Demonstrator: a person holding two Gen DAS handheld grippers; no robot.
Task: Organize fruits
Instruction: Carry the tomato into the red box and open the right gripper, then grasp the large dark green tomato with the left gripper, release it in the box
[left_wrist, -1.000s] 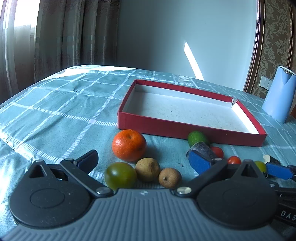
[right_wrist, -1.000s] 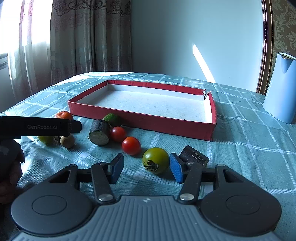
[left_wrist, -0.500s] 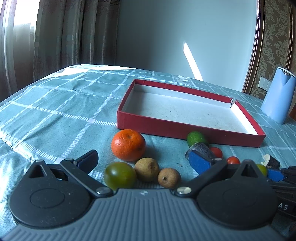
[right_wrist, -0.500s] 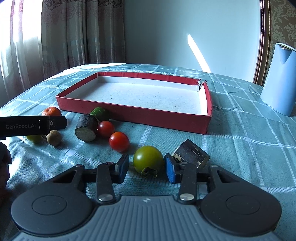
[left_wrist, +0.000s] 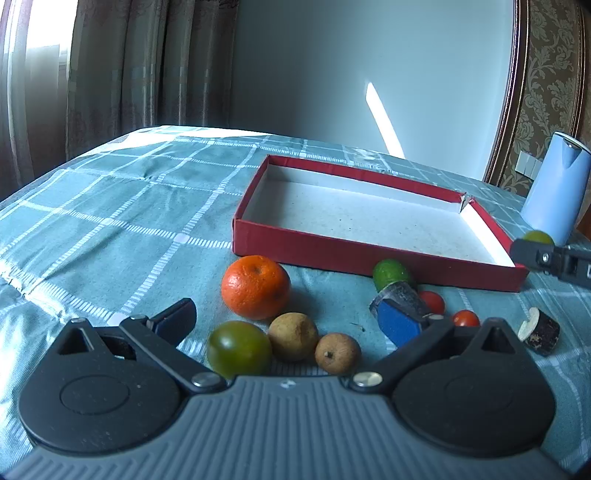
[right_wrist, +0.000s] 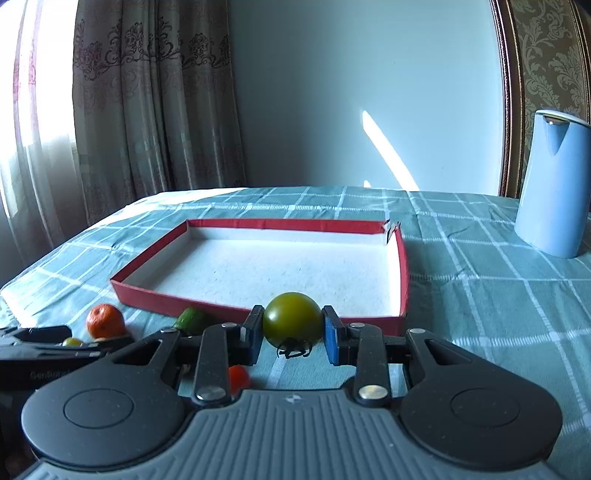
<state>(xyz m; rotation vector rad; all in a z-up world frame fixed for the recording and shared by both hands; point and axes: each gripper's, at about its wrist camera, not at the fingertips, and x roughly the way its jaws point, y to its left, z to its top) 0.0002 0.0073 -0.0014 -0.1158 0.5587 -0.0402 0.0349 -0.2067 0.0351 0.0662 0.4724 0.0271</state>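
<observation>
The right gripper (right_wrist: 292, 334) is clamped on a green tomato (right_wrist: 292, 320), held above the cloth (right_wrist: 480, 280) at the red tray's (right_wrist: 402, 273) near wall. The left gripper (left_wrist: 288, 321) stands wide apart over an orange (left_wrist: 255, 287) at 12 o'clock, with another green tomato (left_wrist: 239, 349) at 7 and two brown fruits (left_wrist: 292, 336) between its fingers.

tray (left_wrist: 332, 254): lies on the tabletop (left_wrist: 110, 221), nothing in it
kettle (right_wrist: 550, 184): stands well right of the tray, toward the far edge
orange (left_wrist: 255, 286): just before the tray's near left corner
three small fruits (left_wrist: 291, 336): in a row just before the orange, touching
avocado (left_wrist: 391, 271): against the tray's near wall, right of the orange
two small tomatoes (left_wrist: 465, 317): near the avocado, to its right
cut stub (left_wrist: 541, 330): rightmost, before the tray's near right corner
</observation>
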